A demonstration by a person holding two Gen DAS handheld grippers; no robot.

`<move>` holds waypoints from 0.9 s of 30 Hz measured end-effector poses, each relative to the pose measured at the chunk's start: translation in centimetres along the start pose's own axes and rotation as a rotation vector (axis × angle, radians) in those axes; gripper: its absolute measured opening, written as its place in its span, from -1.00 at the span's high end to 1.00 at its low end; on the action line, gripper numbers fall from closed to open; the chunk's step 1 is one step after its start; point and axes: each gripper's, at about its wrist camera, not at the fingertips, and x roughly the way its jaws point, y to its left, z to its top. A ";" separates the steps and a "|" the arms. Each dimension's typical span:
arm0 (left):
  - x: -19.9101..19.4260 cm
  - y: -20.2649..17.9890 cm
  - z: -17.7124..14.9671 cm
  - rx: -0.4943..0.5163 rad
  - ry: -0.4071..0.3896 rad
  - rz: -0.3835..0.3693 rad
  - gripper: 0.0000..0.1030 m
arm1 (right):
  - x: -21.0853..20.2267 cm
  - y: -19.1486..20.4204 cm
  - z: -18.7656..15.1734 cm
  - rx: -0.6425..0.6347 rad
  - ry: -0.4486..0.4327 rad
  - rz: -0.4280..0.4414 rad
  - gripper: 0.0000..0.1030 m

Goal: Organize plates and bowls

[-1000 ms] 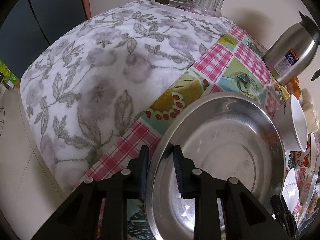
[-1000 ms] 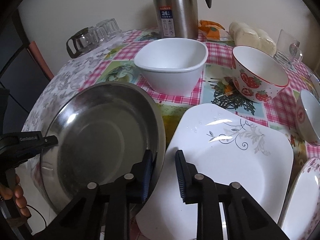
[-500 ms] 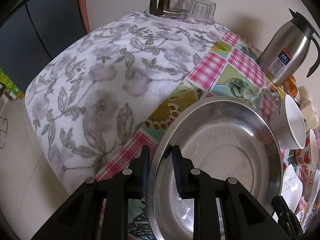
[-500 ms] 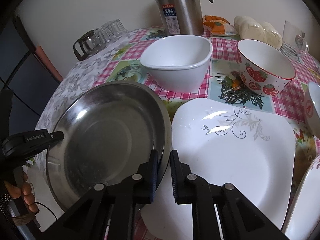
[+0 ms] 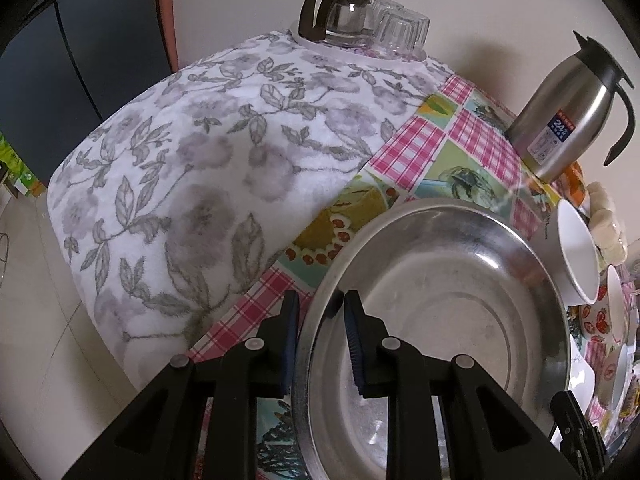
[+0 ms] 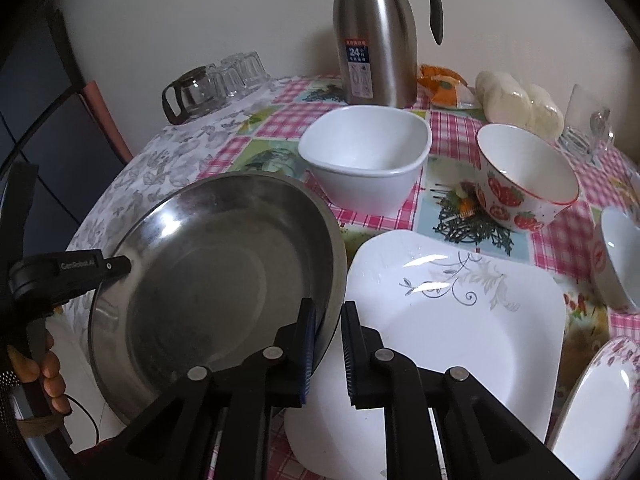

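A round steel plate (image 5: 440, 320) is held from both sides above the checked tablecloth. My left gripper (image 5: 320, 298) is shut on its left rim, one pad inside and one outside. My right gripper (image 6: 328, 306) is shut on the opposite rim of the steel plate (image 6: 208, 280), right beside the white square plate (image 6: 452, 320). The left gripper's tip (image 6: 108, 266) also shows at the far rim, with a person's fingers under it. A white square bowl (image 6: 364, 160), a strawberry bowl (image 6: 524, 184) and a small bowl (image 6: 616, 256) stand behind.
A steel thermos (image 6: 376, 40), a glass pot (image 6: 192, 94) with upturned glasses and a bag of buns (image 6: 520, 108) line the wall side. A flower-rimmed plate (image 6: 600, 412) lies at the lower right. A grey-leaf cloth (image 5: 200, 160) covers the table's left end.
My right gripper's jaws have come together on the steel plate's rim, where one finger was only beside it before. The left gripper has kept its hold.
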 end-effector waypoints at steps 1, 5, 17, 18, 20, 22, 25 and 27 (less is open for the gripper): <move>-0.3 0.0 0.0 0.000 -0.007 -0.008 0.55 | -0.1 0.0 0.0 0.001 -0.003 -0.001 0.73; -1.4 -0.5 -0.1 0.008 -0.047 -0.027 0.55 | -0.9 -0.1 0.1 -0.013 -0.022 -0.006 0.73; -4.6 -3.7 -1.1 0.077 -0.133 -0.107 0.55 | -4.1 -2.6 0.1 -0.013 -0.075 -0.042 0.72; -4.9 -4.1 -1.3 0.085 -0.137 -0.113 0.55 | -4.4 -3.0 0.1 -0.008 -0.077 -0.044 0.72; -5.3 -5.0 -1.6 0.112 -0.144 -0.127 0.54 | -4.9 -3.8 0.0 0.002 -0.079 -0.051 0.72; -5.6 -6.1 -2.0 0.141 -0.146 -0.135 0.54 | -5.3 -4.7 -0.1 0.010 -0.077 -0.064 0.72; -5.8 -7.5 -2.7 0.180 -0.139 -0.155 0.54 | -5.7 -5.9 -0.4 0.016 -0.072 -0.081 0.72; -5.8 -8.5 -3.2 0.201 -0.131 -0.171 0.54 | -6.2 -6.9 -0.6 0.027 -0.071 -0.086 0.72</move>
